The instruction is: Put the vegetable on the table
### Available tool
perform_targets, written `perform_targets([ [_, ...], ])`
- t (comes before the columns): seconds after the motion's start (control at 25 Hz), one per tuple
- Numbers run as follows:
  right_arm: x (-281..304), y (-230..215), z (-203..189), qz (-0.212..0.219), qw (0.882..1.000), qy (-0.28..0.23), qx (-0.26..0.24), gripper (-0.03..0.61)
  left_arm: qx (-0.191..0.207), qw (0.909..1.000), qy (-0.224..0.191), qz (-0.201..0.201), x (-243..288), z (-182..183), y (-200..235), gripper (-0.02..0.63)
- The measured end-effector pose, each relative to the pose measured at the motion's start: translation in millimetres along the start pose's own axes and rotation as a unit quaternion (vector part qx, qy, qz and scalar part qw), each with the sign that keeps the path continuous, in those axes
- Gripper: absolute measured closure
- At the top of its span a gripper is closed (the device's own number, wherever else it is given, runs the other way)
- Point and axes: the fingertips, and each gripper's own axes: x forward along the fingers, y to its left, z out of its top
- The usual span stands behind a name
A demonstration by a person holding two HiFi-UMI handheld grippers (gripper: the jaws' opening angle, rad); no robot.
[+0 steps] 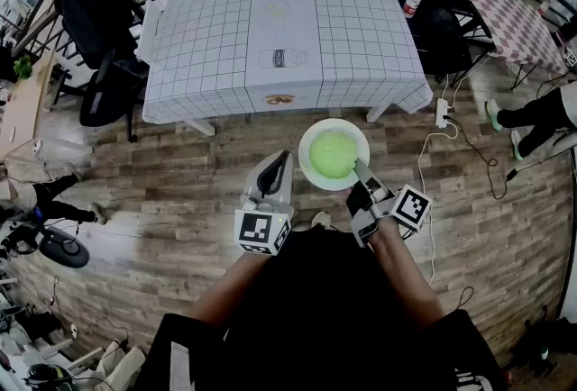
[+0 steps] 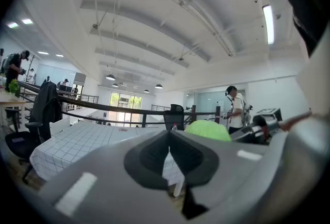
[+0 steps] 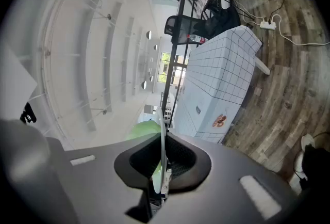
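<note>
— While the right gripper [image 1: 361, 169] is being listed, what does it carry?

— Item one: a round, shallow white plate [image 1: 304, 155], pinched at its near rim. In the right gripper view the jaws are closed onto that thin white edge. On the plate sits one pale green, rounded leafy vegetable [image 1: 334, 153], at lower centre of the head view, above the brown wooden plank floor [image 1: 180, 155].

— And the left gripper [image 1: 283, 157]?

— Item two: it is just left of the plate and apart from it. In its own view the jaws are drawn together with nothing between them. The vegetable [image 2: 208, 129] shows beyond them, right of centre.

— Destination?

— Item three: a rectangular table under a white grid-patterned cloth [image 1: 207, 38], at upper centre of the head view. It is well apart from the plate, with bare floor between them.

— Step in hand?

— Transport, by my judgement. The vegetable is lifted on its plate and not yet over the cloth.

— What does the next move call for?

— Carry the plate forward past the table's near edge, keeping it level. One pinch at the rim bears the load, and a rounded vegetable could roll. Lower the plate until its base rests flat, and only then part the jaws. The idle left gripper could steady the opposite rim.
</note>
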Motion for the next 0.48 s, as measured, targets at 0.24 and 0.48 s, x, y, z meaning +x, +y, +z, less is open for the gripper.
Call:
perform_targets([
  [0.24, 90, 78, 35, 0.015, 1.0, -0.002, 0.003, 0.559, 0.017, 0.9999, -0.003, -0.003, 57, 79, 74, 0.606],
  [0.48, 86, 84, 33, 0.018, 1.0, 0.002, 0.011, 0.551, 0.0, 1.0, 0.007, -0.001, 50, 84, 70, 0.606],
])
